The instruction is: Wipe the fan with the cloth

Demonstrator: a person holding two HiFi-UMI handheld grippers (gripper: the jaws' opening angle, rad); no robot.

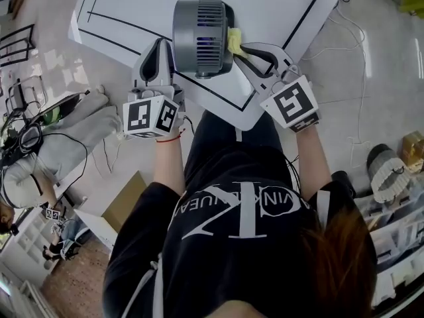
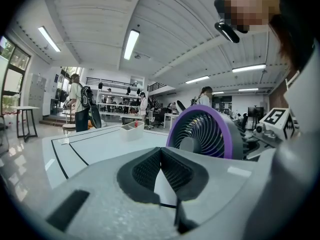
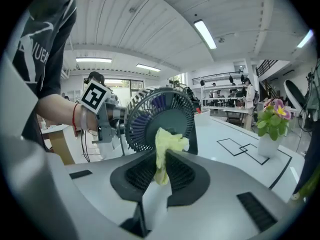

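on white table — grey, purple-rimmed fan

Yellow cloth, grey fan with purple rim.

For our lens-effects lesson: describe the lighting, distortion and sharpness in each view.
Head view: bright, even light, no hard shadow round the fan. Left gripper view: fisheye circle, black corners, ceiling strip lights blown out. Right gripper view: same fisheye bending; cloth sharp.
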